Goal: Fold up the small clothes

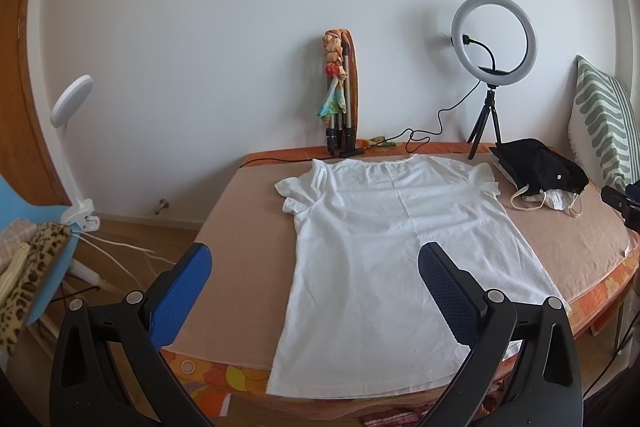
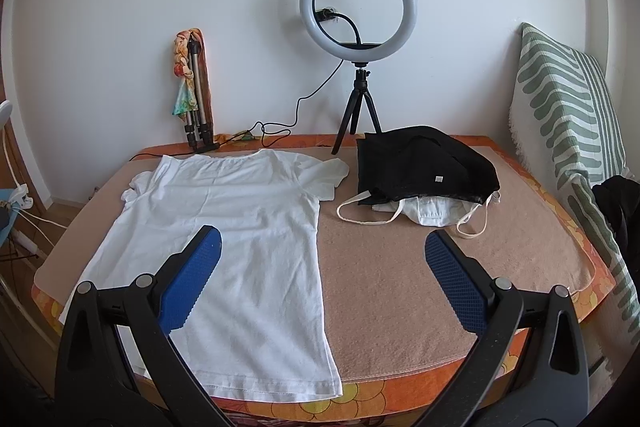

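From the left wrist camera, a white T-shirt (image 1: 384, 251) lies spread flat on a bed (image 1: 240, 227) covered by a pinkish-tan blanket, neck toward the white wall (image 1: 240, 27) and hem at the near edge. An orange flowered cover shows along the bed's rim. The left gripper (image 1: 316, 267) hangs above the near edge with its blue-padded fingers spread wide, holding nothing. At the far edge a ring light (image 1: 495, 39) stands on a small black tripod, and a folded tripod (image 1: 340, 123) with a colourful scarf leans against the wall. A black bag (image 1: 540, 165) lies right of the shirt, with white cloth under it. A striped green cushion (image 1: 604, 123) stands at the far right. Left of the bed, a white clamp lamp (image 1: 72, 107) is fixed to a blue chair (image 1: 48, 239).

From the right wrist camera, the T-shirt (image 2: 224, 243) covers the bed's left half, with bare blanket (image 2: 400, 267) to its right. The right gripper (image 2: 324, 251) is wide open and empty, one finger over the shirt, the other over the blanket. The black bag (image 2: 424, 163) sits just beside the shirt's sleeve, in front of the ring light (image 2: 359, 11). The cushion (image 2: 568, 107) leans at the right.
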### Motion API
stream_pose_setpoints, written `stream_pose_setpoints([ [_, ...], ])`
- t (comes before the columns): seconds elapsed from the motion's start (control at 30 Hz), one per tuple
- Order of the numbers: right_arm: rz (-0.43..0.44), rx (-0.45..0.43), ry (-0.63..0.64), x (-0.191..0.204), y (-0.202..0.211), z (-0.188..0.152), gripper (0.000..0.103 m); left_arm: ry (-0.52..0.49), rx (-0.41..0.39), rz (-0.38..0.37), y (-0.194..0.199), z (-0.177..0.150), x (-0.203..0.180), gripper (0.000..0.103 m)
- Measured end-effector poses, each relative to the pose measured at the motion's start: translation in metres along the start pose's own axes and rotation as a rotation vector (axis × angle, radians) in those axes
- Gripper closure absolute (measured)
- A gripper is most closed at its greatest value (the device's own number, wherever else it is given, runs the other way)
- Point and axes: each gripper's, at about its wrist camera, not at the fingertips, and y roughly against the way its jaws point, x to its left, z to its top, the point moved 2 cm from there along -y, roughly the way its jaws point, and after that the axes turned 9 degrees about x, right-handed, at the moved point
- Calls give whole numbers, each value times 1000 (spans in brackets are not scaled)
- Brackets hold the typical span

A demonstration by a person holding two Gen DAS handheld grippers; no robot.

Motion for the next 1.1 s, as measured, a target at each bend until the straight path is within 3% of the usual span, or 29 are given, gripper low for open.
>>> stream_pose_setpoints([
  [0.47,58,-18,-21,13,3,12,0,11,28,-21,-10,-1,13,1],
  [0.57,78,-35,12,30,6,22,0,45,24,-77,-17,-10,32,11],
  [0.73,148,-14,68,66,-6,41,0,109,172,-139,-49,-33,55,21],
  [0.9,271,66,153,125,-33,63,0,119,320,-164,-84,-66,61,49],
  [1.1,355,147,231,195,-69,91,8,156,440,-217,-108,-92,64,56],
])
